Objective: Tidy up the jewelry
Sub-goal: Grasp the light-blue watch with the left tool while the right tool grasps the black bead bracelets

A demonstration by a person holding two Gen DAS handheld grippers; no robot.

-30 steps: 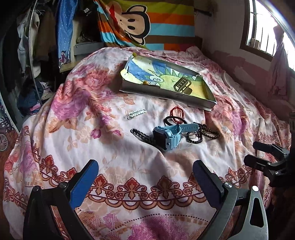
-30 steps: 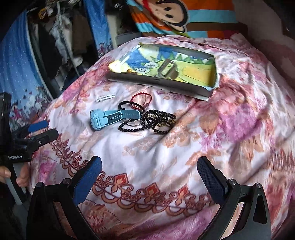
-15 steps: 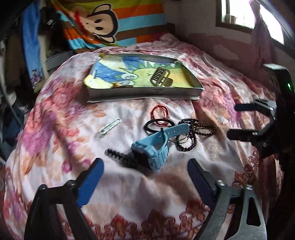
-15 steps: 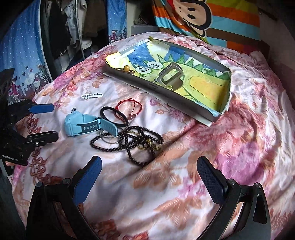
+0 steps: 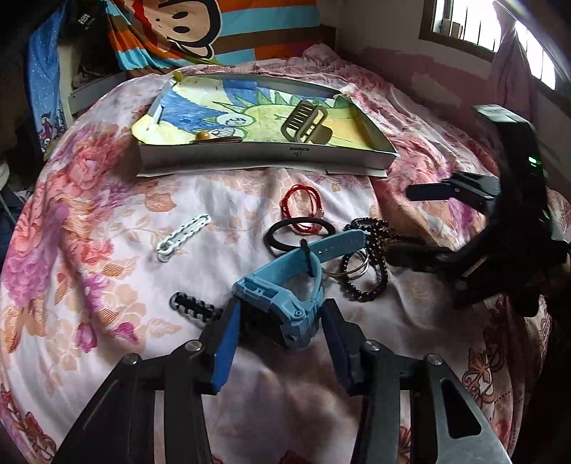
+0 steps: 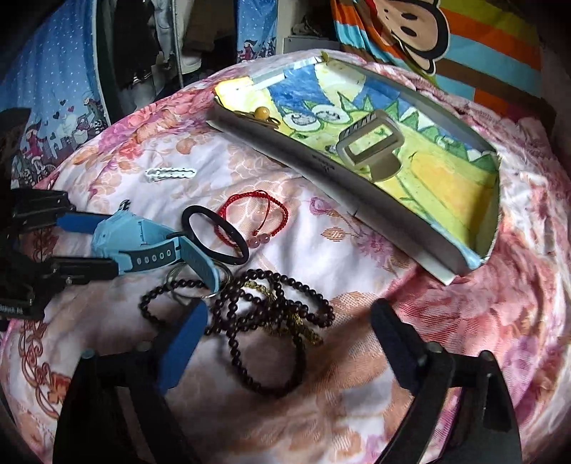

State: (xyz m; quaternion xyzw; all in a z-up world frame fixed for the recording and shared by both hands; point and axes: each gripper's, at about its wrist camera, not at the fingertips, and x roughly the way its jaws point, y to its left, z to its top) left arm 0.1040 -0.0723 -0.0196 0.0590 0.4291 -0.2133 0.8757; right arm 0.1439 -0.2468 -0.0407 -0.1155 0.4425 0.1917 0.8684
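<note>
A light blue watch (image 5: 285, 303) lies on the floral bedspread. My left gripper (image 5: 278, 317) has a finger on each side of its body with small gaps, jaws partly closed; it also shows in the right wrist view (image 6: 89, 246). My right gripper (image 6: 289, 314) is open over the dark bead necklace (image 6: 257, 310), which also shows in the left wrist view (image 5: 371, 264). A black hair tie (image 6: 214, 235), a red string bracelet (image 6: 257, 214), a white clip (image 5: 182, 237) and a black clip (image 5: 192, 307) lie nearby. The shallow painted box (image 5: 264, 157) holds a tan buckle (image 5: 303, 121).
A striped monkey cushion (image 5: 200, 32) stands behind the box. Hanging clothes (image 6: 142, 43) are at the far left. A window (image 5: 481, 25) is at the upper right. Metal rings (image 5: 353, 267) lie under the watch strap.
My left gripper moved forward and narrowed around the blue watch's body. My right gripper moved in over the bead necklace.
</note>
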